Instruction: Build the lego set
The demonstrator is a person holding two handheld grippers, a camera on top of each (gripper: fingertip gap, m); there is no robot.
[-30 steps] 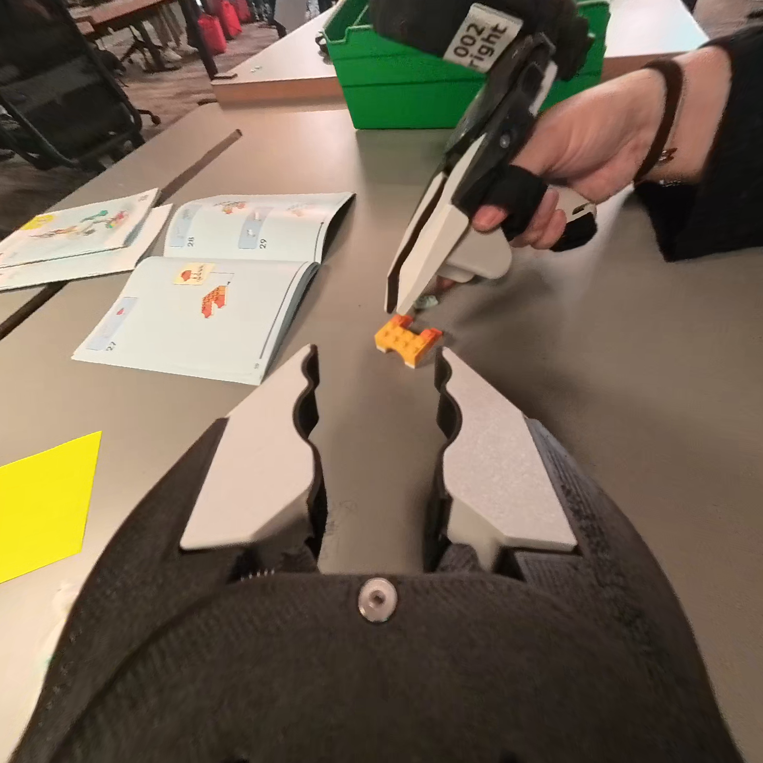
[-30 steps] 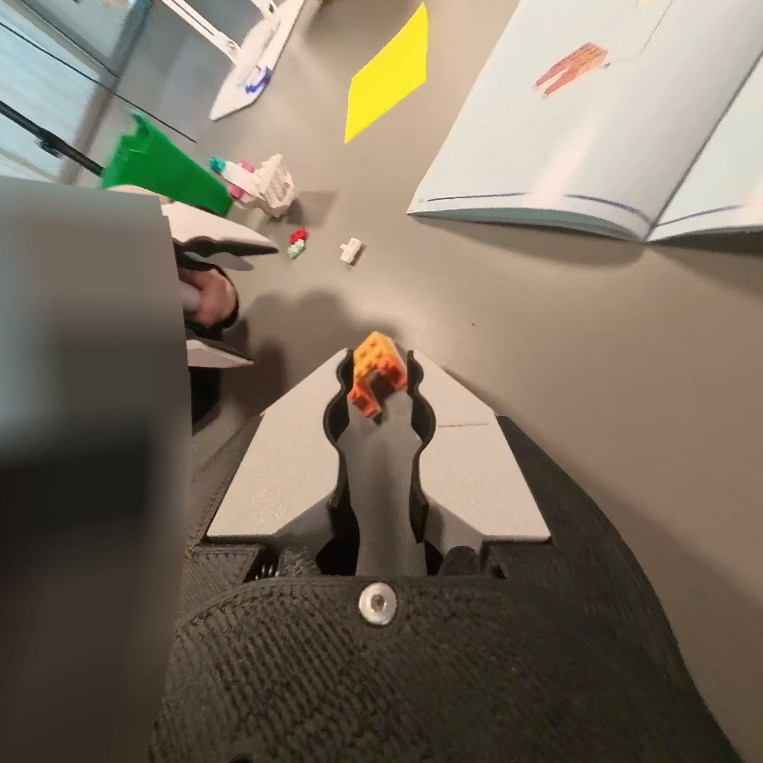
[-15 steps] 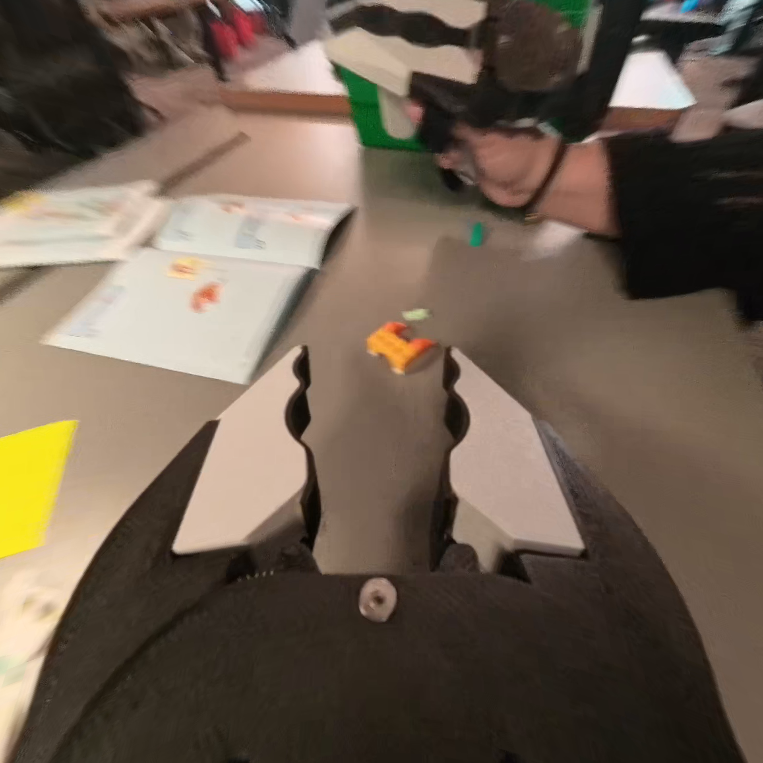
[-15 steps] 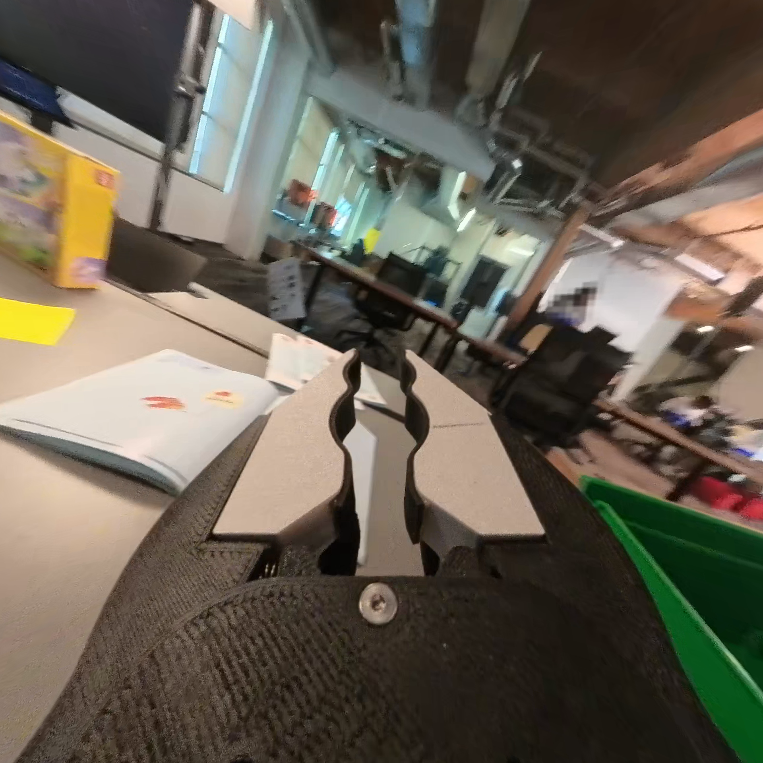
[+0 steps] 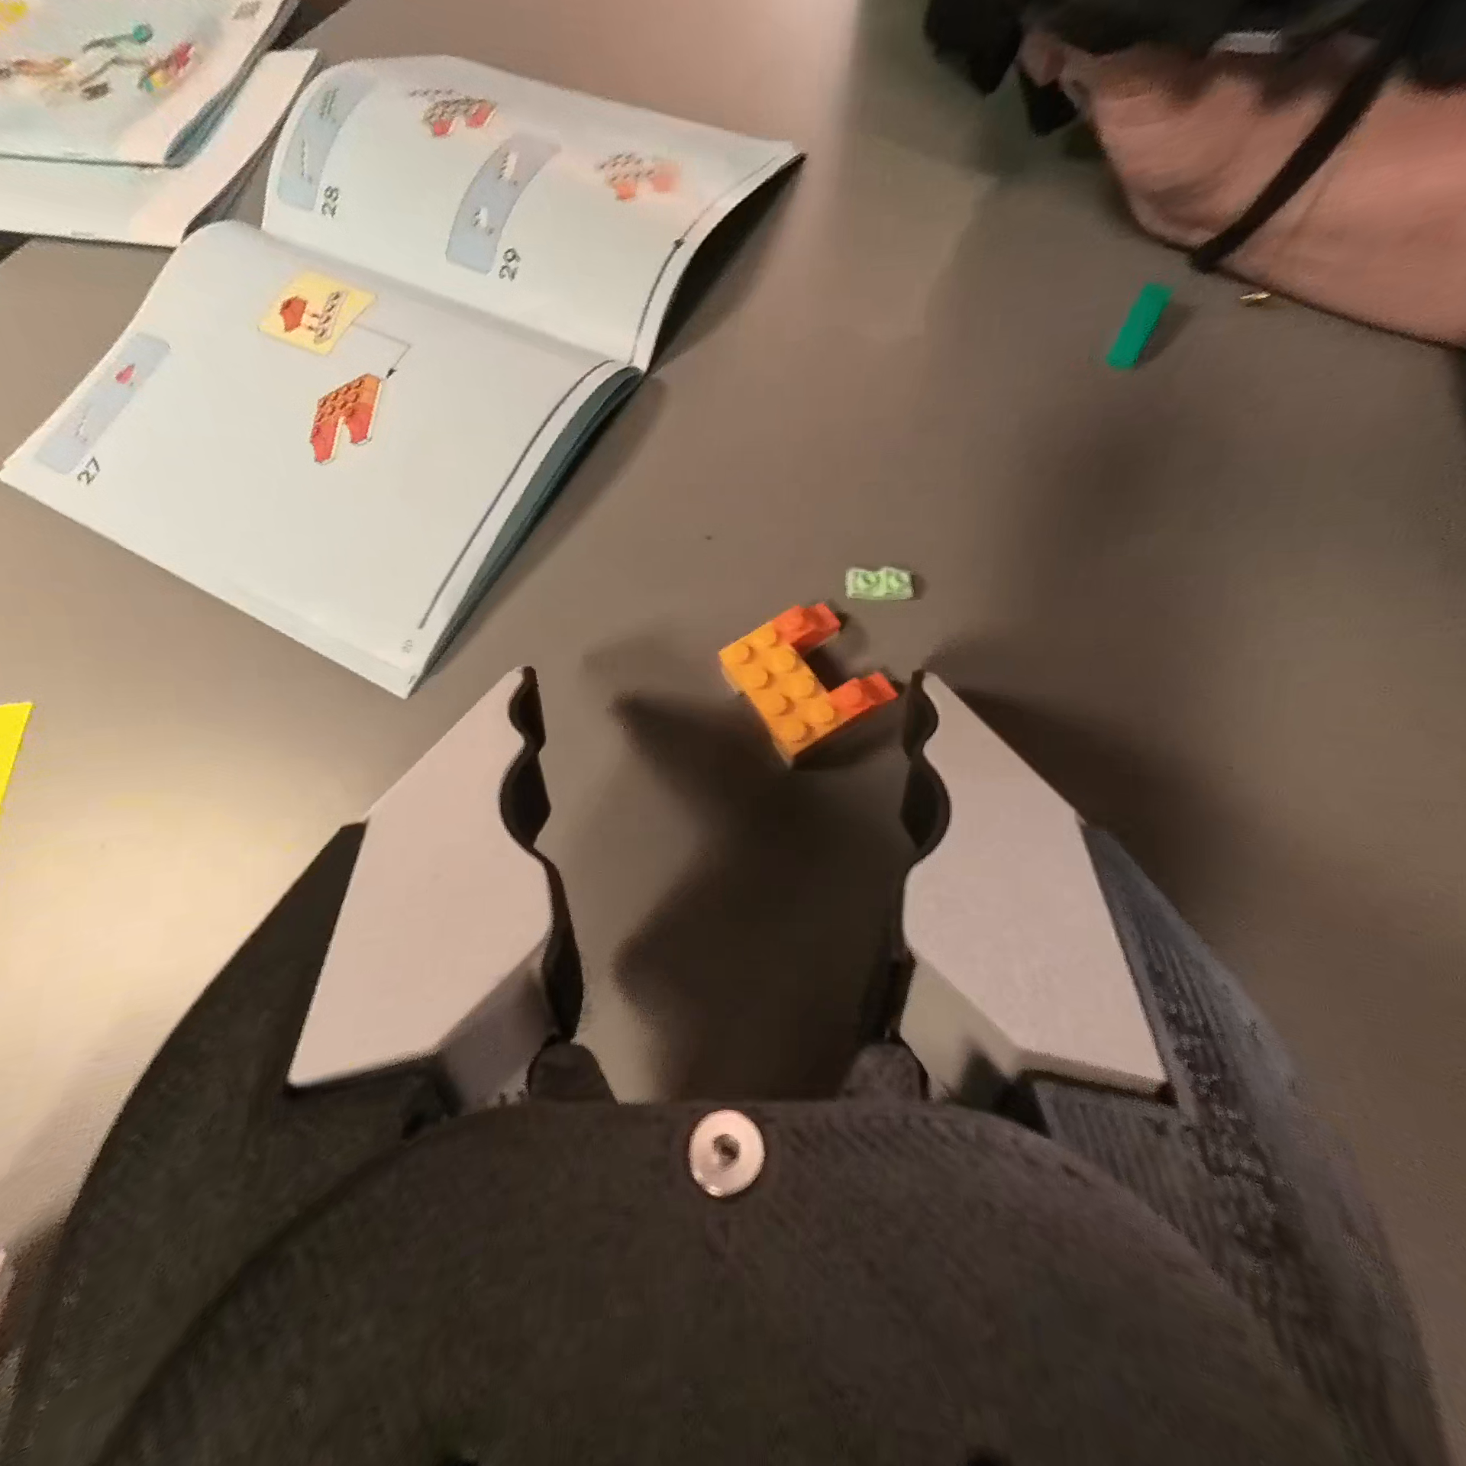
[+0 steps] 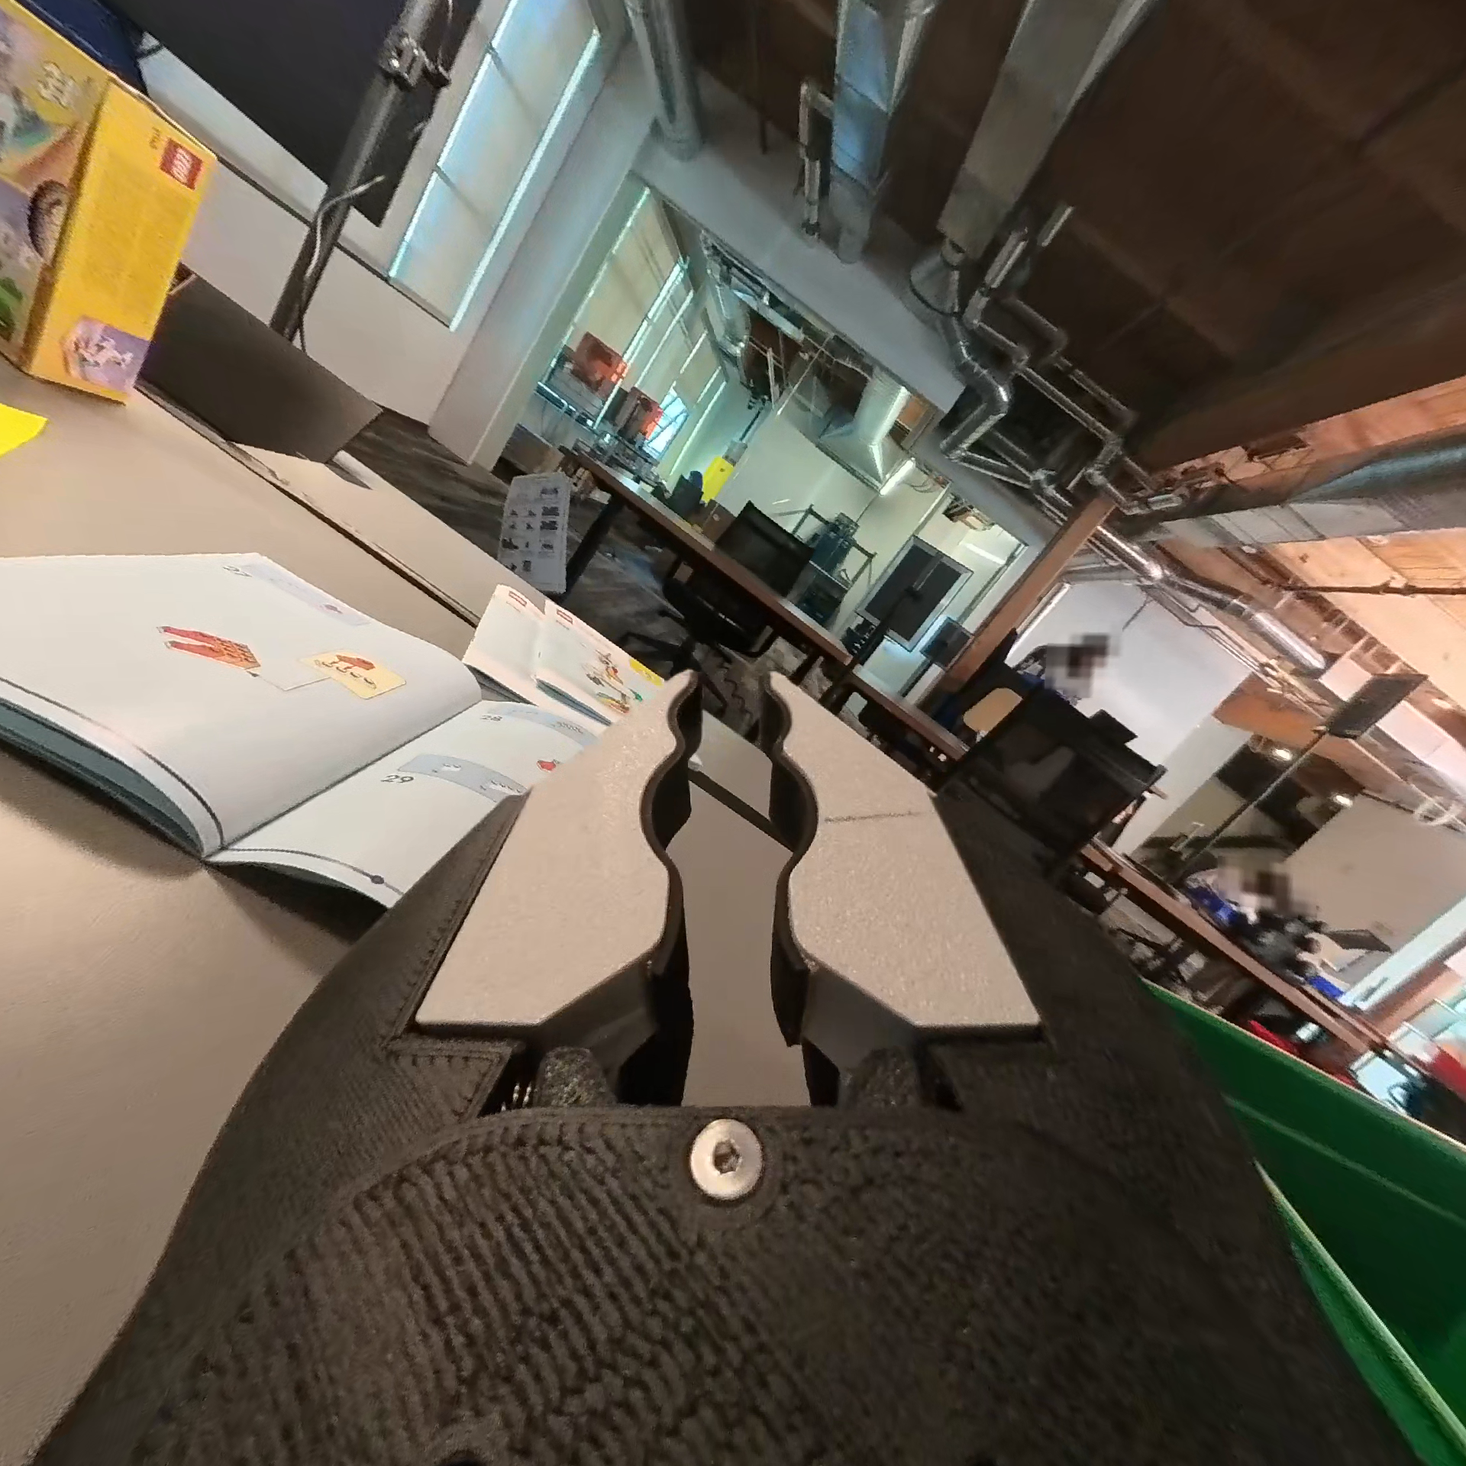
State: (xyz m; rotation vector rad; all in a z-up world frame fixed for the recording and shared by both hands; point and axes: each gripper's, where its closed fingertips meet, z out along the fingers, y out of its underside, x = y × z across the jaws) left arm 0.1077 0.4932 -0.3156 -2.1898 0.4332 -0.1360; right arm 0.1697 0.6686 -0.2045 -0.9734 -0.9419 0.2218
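The orange lego piece (image 5: pixel 801 686), a studded U-shaped plate with darker orange tips, sits on the tabletop (image 5: pixel 1111 714) just ahead of the wide-spread left claw (image 5: pixel 718 690), while the empty, narrowly gapped right claw (image 6: pixel 731 688) sees only the booklet (image 6: pixel 238 698).

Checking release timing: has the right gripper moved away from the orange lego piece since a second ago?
Yes. The right gripper has swung up off the orange lego piece, now aiming over the open booklet, empty.

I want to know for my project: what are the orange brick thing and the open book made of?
The orange brick piece looks like hard, smooth plastic: crisp edges, round studs, even colour. The open book looks like thin matte or slightly glossy paper: its pages curve and stack at the edge.
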